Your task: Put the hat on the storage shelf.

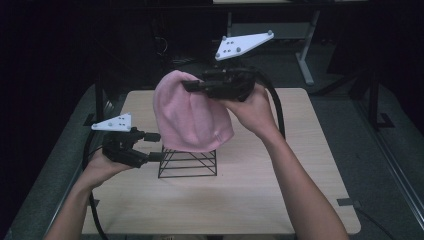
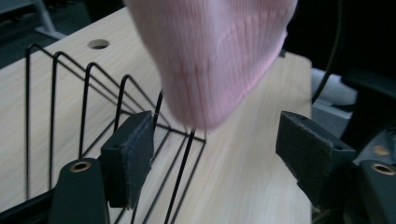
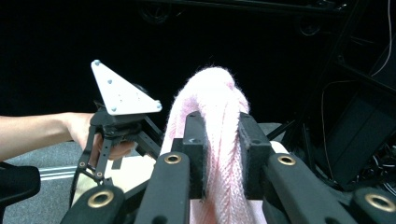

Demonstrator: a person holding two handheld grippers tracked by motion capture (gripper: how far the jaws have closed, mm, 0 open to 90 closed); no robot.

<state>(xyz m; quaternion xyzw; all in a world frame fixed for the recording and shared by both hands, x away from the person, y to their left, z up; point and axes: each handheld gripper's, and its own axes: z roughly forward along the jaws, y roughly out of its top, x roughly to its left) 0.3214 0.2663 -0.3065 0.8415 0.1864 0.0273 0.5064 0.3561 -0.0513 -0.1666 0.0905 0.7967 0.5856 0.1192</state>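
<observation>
Pink ribbed-knit beanie [image 1: 192, 117] (soft, domed), claw-pinched [image 1: 192, 86] — wire rack [image 1: 188, 162]

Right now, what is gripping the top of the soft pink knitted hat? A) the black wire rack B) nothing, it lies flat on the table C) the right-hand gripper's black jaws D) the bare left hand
C: the right gripper has its jaws pinched shut on a fold of the pink knitted hat, which hangs above the black wire rack.
</observation>
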